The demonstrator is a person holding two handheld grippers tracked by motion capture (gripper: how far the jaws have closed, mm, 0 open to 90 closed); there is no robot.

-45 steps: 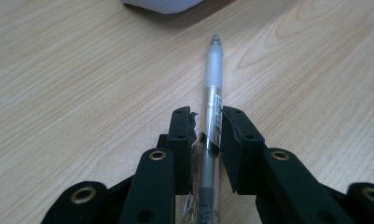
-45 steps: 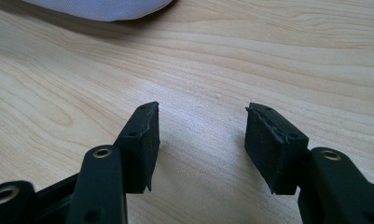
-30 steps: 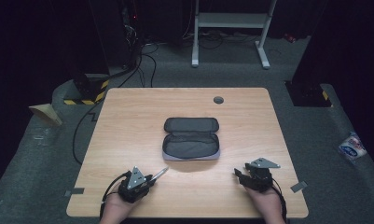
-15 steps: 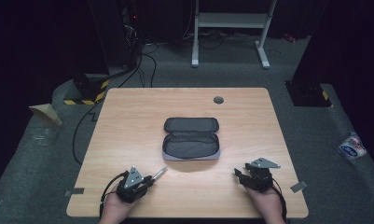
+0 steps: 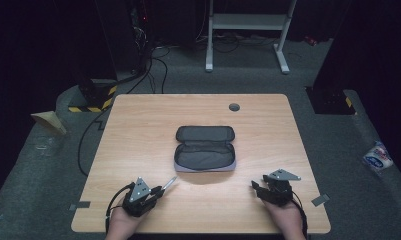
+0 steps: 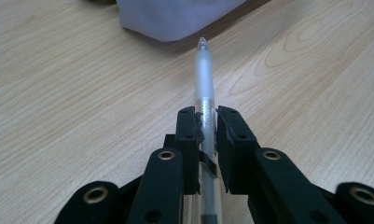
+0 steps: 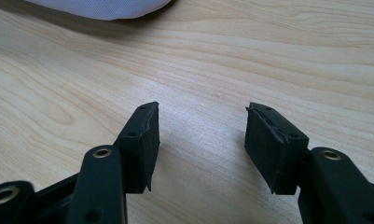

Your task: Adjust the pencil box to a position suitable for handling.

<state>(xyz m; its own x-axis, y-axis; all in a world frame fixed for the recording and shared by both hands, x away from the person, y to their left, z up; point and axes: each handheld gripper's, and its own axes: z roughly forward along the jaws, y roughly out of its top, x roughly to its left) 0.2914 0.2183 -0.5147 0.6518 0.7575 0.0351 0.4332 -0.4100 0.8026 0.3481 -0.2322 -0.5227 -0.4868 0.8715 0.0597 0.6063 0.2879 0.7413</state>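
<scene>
A grey pencil case [image 5: 205, 149] lies unzipped and spread flat at the middle of the wooden table [image 5: 138, 125]. My left gripper [image 5: 158, 190] rests near the front left edge, shut on a clear frosted pen [image 5: 169, 183] that sticks out toward the case. In the left gripper view the pen [image 6: 203, 79] runs between the two pads [image 6: 187, 135] of the left gripper [image 6: 204, 123], its tip close to the case's pale edge [image 6: 175, 18]. My right gripper [image 5: 254, 186] sits near the front right edge, open, with bare wood between the jaws of the right gripper [image 7: 201, 135].
A dark round cable port [image 5: 234, 107] is set in the table's far side. On the floor, a white frame [image 5: 248, 30] stands behind the table, cables [image 5: 153, 65] run at the back left, and a white packet [image 5: 378, 157] lies at the right.
</scene>
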